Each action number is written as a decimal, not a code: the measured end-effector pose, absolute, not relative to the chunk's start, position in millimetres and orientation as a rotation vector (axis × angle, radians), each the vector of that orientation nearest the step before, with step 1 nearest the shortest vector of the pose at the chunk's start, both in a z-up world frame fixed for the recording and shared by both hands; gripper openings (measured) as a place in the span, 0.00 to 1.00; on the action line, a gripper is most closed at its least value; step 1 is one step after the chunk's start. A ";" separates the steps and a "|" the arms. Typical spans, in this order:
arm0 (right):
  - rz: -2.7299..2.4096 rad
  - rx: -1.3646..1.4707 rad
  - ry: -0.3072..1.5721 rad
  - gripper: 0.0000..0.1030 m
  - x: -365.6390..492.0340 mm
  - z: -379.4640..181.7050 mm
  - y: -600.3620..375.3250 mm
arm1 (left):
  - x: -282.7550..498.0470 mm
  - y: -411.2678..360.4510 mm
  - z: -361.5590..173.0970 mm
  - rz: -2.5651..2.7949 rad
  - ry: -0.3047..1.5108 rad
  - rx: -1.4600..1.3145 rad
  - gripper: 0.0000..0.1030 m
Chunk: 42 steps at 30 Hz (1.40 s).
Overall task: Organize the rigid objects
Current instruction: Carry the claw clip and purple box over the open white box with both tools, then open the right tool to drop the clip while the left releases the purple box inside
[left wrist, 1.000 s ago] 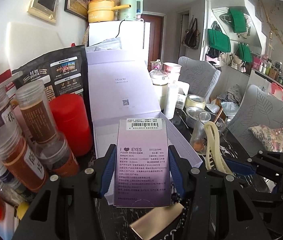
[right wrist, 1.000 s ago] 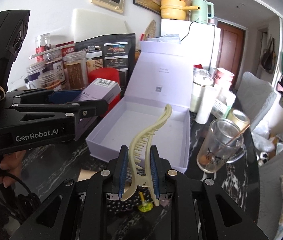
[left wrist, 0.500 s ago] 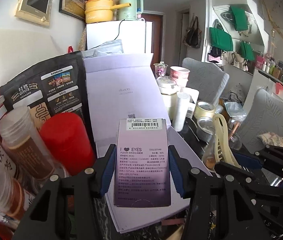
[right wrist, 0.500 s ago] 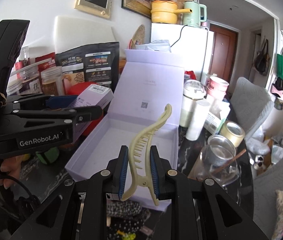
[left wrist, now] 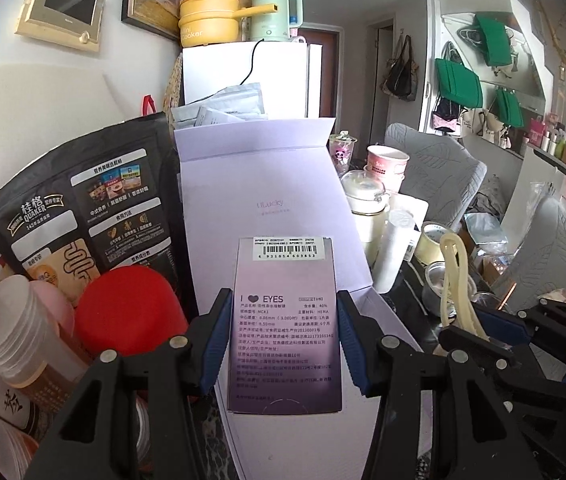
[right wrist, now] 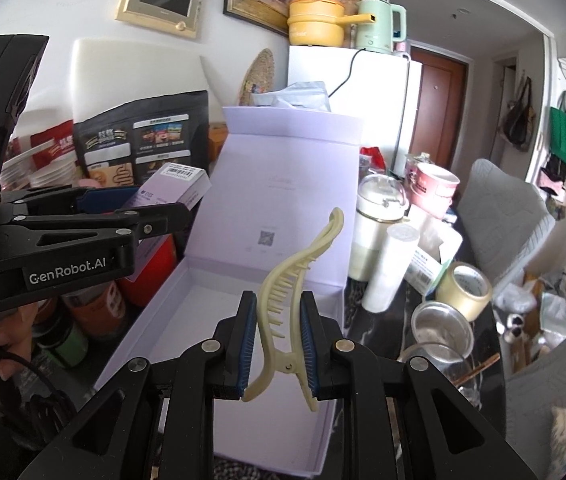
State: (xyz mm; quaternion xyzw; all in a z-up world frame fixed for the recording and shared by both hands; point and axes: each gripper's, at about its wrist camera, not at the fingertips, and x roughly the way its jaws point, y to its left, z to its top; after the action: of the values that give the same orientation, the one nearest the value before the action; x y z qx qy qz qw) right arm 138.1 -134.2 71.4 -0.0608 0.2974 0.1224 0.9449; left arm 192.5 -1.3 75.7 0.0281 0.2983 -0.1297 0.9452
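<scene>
Carton (left wrist: 286, 328) clamped in left gripper (left wrist: 283, 344); clip (right wrist: 289, 312) pinched in right gripper (right wrist: 277, 344), both above open box (right wrist: 219, 320). Cluttered dark table (right wrist: 487, 344).
</scene>
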 end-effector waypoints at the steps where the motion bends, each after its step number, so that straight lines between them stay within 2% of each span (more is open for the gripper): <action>1: 0.246 -0.116 0.612 0.21 141.8 69.5 -134.7 | 195.7 -1.3 73.4 -0.260 0.613 0.055 0.49; 20: 0.204 -0.072 0.740 0.21 191.0 26.1 -135.6 | 237.6 -11.5 10.3 -0.244 0.765 0.084 0.49; 32: 0.174 -0.096 0.745 0.22 192.3 23.0 -136.1 | 235.6 -9.3 12.9 -0.173 0.768 0.081 0.49; 37: 0.158 -0.092 0.728 0.39 189.8 28.3 -136.8 | 241.2 -6.1 11.2 -0.143 0.813 0.067 0.49; 42: 0.145 -0.087 0.727 0.41 189.5 30.4 -138.2 | 245.0 -7.2 5.3 -0.157 0.867 0.060 0.49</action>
State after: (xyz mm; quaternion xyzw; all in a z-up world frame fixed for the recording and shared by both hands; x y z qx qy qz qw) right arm 189.5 -138.2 30.4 -0.0423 0.3553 0.0709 0.9311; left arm 245.0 -7.2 5.3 0.0292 0.4196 -0.0760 0.9040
